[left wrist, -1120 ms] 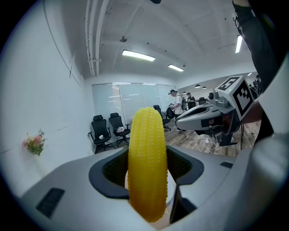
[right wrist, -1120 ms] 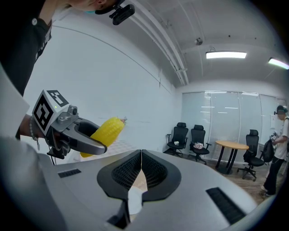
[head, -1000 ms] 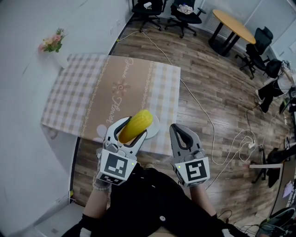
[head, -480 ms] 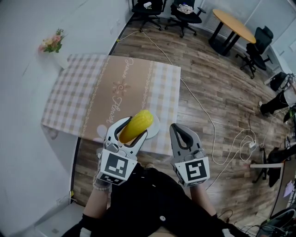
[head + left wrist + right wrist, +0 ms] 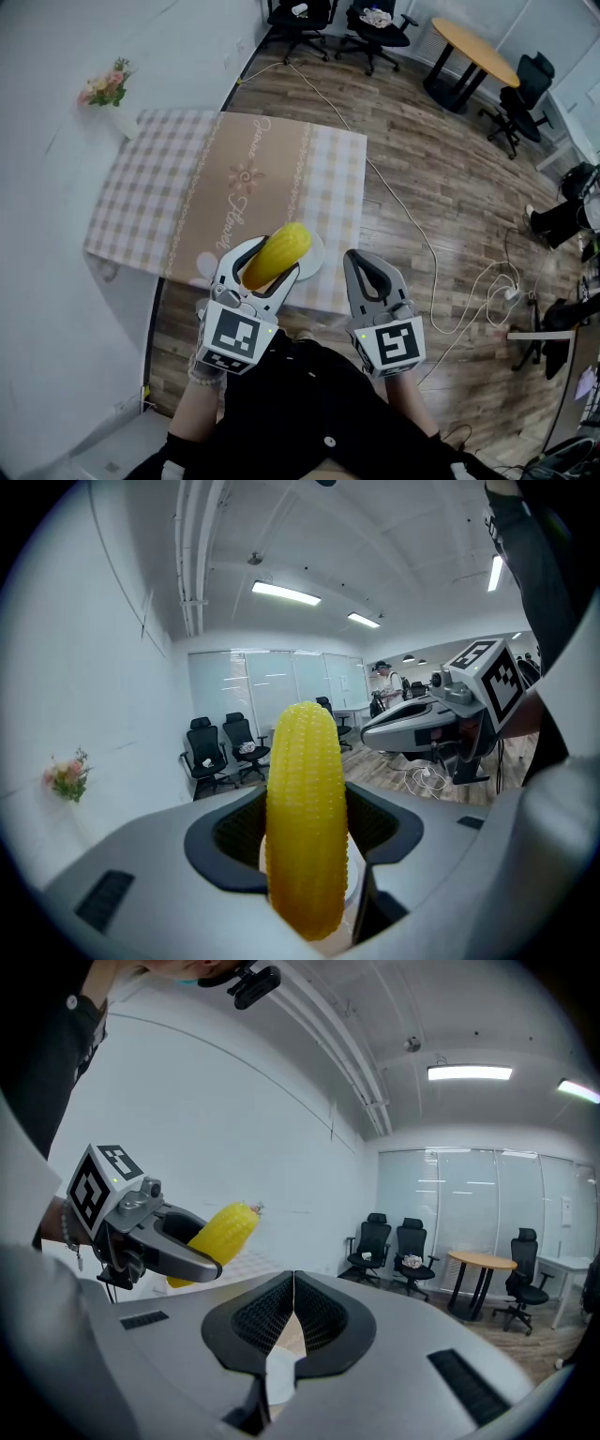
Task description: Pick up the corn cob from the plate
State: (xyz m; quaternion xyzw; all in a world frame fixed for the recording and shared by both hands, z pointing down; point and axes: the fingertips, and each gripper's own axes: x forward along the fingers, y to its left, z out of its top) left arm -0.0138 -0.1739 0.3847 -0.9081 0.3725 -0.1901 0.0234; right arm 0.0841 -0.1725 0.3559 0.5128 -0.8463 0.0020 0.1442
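**Yellow corn cob (image 5: 276,255) gripped by the left gripper (image 5: 267,259) over the plate (image 5: 314,251)**

Yellow and ridged, the corn cob sat clamped between the left gripper's two jaws. They were closed onto its sides about midway along its length. In the left gripper view the cob stood upright in the dark padded hollows of the jaws. Its rounded tip rose well above them, and its lower end reached down past them. A sliver of white showed below it through the gap. From the head view the cob covered the near-left part of the white plate, with its tip pointing away from the person. That view could not settle whether the cob was clear of the plate.

The right gripper (image 5: 364,266) hung just to the right of the plate, on the side nearer the person. Its jaws were pressed together with nothing between them. Its own view showed the two pads meeting along a thin line. The left gripper and the cob appeared off to that view's left.

The plate lay at the near edge of the worktop (image 5: 234,178), which was covered with a beige checked cloth. A small bunch of pink flowers (image 5: 103,82) stood far to the left beyond the plate, at the worktop's far corner. Well beyond the plate were black office chairs (image 5: 300,19) and a round wooden table (image 5: 473,52). A pale cable (image 5: 412,225) ran across the wooden floor to the plate's right.
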